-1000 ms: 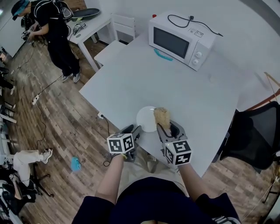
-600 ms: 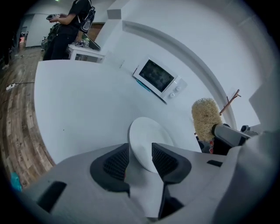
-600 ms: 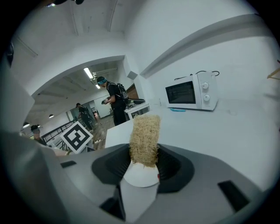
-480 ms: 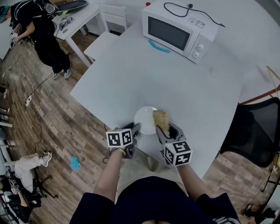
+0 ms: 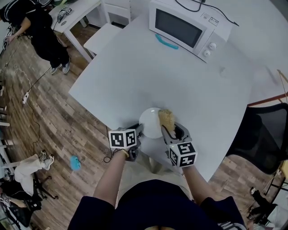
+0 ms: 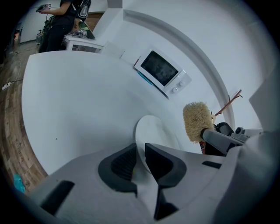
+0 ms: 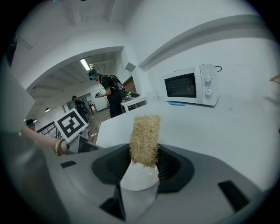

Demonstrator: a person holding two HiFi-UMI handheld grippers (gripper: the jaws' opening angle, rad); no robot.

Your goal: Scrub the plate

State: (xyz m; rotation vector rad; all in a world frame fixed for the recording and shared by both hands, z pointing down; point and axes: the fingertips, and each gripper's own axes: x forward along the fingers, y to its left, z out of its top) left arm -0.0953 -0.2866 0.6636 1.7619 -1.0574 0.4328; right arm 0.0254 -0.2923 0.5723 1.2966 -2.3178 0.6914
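The left gripper (image 5: pixel 138 131) had its jaws closing on the near rim of the plate (image 5: pixel 150 122). In the left gripper view the thin white rim ran down into the narrow gap between the two dark pads (image 6: pixel 124 162). The right gripper (image 5: pixel 168 130) was clamped on a scrubber (image 5: pixel 166 118), a tan block of coarse, fibrous stuff that stood up out of its jaws. The scrubber sat at the plate's right rim, though no view showed whether it touched.

The plate was small, round, plain white and bare. It lay flat on the white surface (image 5: pixel 189 81), close to the edge nearest the person and between the two grippers.

Well apart from it, at the far side of the surface, stood a white microwave (image 5: pixel 189 27) with a dark door, and a teal thing (image 5: pixel 165 42) lay just in front of it. A black chair (image 5: pixel 263 139) stood off the right side. On the wooden floor (image 5: pixel 49 121) to the left lay a small blue thing (image 5: pixel 75 163). A person in dark clothes (image 5: pixel 38 27) stood near a white desk (image 5: pixel 74 11) at the upper left. Nothing stood between the grippers and the plate.

A second earlier the left gripper's jaws were spread wide at that same rim. The plate lay in the same place, and the scrubber was already held at its right side.
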